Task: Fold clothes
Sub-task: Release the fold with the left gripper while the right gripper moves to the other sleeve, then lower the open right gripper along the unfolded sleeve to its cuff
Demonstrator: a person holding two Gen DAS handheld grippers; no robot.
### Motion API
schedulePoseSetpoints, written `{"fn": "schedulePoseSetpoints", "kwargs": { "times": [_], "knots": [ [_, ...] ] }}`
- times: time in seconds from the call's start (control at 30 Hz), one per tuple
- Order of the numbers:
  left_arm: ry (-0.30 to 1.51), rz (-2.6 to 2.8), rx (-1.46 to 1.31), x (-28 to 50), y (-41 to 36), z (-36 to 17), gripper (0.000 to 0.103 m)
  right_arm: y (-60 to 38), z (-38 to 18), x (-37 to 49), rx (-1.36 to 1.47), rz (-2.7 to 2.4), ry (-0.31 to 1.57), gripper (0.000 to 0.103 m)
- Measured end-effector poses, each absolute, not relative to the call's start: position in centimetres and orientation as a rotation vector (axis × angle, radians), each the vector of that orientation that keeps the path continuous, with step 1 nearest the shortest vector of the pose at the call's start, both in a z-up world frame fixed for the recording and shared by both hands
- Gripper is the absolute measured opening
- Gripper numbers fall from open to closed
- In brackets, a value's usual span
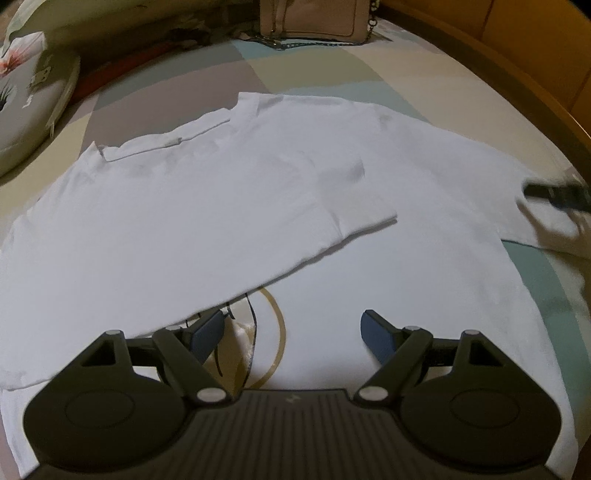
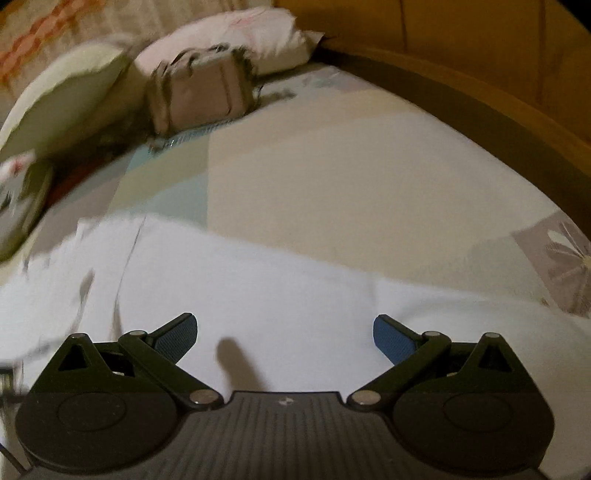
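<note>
White t-shirt lay spread flat on patterned bedsheet, one side flap folded over toward middle, gold ring print peeking out at 6 o'clock. Left gripper hovered over shirt's near edge, fingers wide apart, nothing between. Right gripper sat over shirt too, fingers apart, empty; right view pretty blurry tbh. Beige handbag at 12 o'clock, pillow at 10 o'clock, wooden bed frame along 2 o'clock.
</note>
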State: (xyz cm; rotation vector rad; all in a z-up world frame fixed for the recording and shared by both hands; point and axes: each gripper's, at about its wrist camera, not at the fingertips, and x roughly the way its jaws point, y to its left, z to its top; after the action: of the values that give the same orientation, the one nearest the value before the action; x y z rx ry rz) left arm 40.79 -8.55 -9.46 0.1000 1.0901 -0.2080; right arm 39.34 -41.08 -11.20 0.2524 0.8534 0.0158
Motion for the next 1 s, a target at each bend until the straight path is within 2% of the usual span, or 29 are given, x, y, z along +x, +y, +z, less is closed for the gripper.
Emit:
{"fn": "schedulePoseSetpoints", "kwargs": {
  "times": [0.27, 0.53, 1.0],
  "knots": [
    [1.079, -0.225, 0.104, 41.2, -8.8, -9.5, 0.081, -43.0, -9.4, 34.6, 0.373, -0.081, 0.837, 0.103],
    [1.072, -0.301, 0.141, 41.2, -11.0, -9.7, 0.082, -46.3, -10.6, 27.9, 0.497, -0.304, 0.828, 0.103],
    [1.058, -0.387, 0.188, 41.0, -13.5, -10.0, 0.082, -46.8, -11.8, 27.7, 0.470, -0.315, 0.678, 0.103]
  ]
}}
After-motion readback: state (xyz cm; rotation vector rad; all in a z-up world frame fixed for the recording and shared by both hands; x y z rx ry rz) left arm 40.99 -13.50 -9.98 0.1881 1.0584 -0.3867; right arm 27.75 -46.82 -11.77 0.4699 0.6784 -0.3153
